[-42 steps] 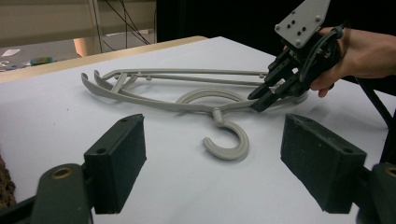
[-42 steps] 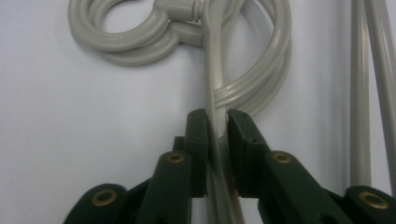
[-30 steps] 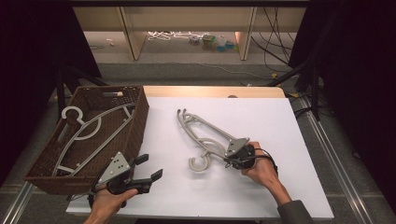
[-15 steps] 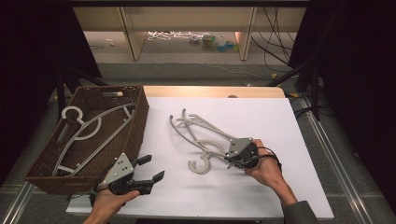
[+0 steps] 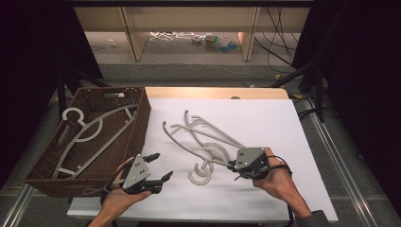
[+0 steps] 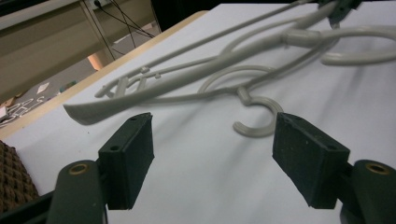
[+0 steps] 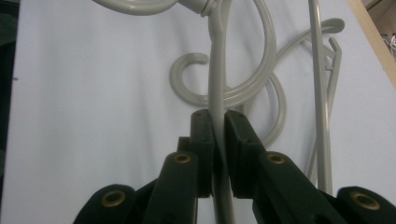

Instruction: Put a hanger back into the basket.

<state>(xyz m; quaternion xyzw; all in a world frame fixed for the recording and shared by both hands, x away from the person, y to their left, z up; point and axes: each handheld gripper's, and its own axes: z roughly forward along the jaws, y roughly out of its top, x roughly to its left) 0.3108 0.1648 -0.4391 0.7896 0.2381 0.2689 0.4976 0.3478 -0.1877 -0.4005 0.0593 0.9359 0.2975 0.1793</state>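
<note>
Each gripper, left (image 5: 160,166) and right (image 5: 232,169), has black blocky jaws with gold screw rings, a grey three-cornered plate on top, and a black cable.

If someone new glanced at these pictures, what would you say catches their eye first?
Probably the tangle of grey hangers mid-table on the white table, one clamped in the right claw. Next, the brown wicker basket at the left holding more hangers, with the left claw open beside it.
</note>
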